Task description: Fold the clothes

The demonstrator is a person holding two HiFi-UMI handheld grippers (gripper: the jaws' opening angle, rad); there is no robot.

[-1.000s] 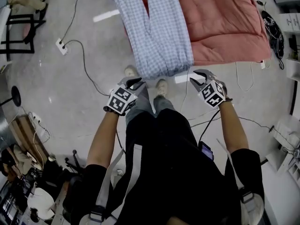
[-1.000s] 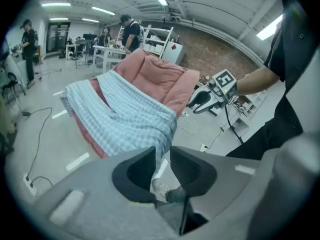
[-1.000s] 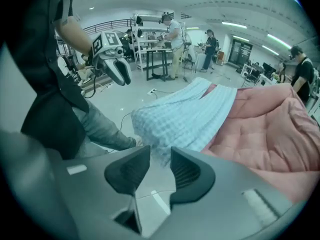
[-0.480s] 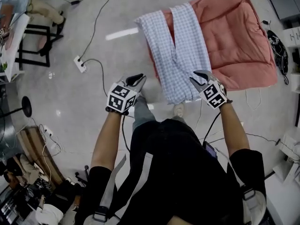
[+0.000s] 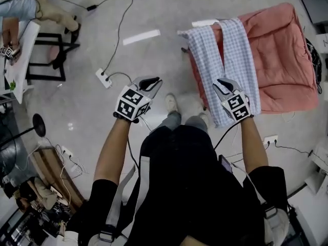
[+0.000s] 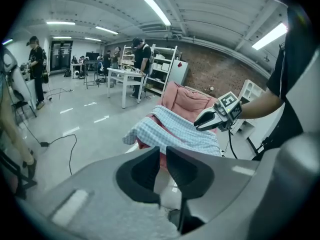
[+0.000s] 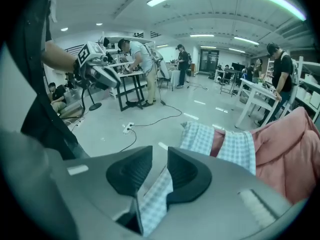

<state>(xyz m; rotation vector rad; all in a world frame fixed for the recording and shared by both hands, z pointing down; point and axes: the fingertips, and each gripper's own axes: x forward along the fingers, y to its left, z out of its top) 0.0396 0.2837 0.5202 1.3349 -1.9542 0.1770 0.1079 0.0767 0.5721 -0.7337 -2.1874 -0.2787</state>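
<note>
Blue-white checked trousers (image 5: 225, 55) lie stretched over a pink quilt (image 5: 287, 60), both legs pointing away from me. My right gripper (image 5: 221, 83) hovers over the trousers' near end; its jaws have just been closing to a small gap. Checked cloth (image 7: 155, 199) shows through that gap, and I cannot tell whether it is touched. My left gripper (image 5: 154, 81) hangs over bare floor, left of the trousers. Its jaws have just been closing to a thin slit with nothing between them. In the left gripper view the trousers (image 6: 175, 131) lie beyond the jaws (image 6: 163, 156).
Cables and a power strip (image 5: 104, 77) lie on the grey floor at the left. A black stool frame (image 5: 48, 55) stands at the far left. My feet (image 5: 170, 101) are just short of the quilt. People (image 7: 137, 59) stand at white tables farther off.
In the head view the quilt and trousers have slid from the centre to the right. The right gripper, earlier short of the hem, now hangs over the trousers' near end.
</note>
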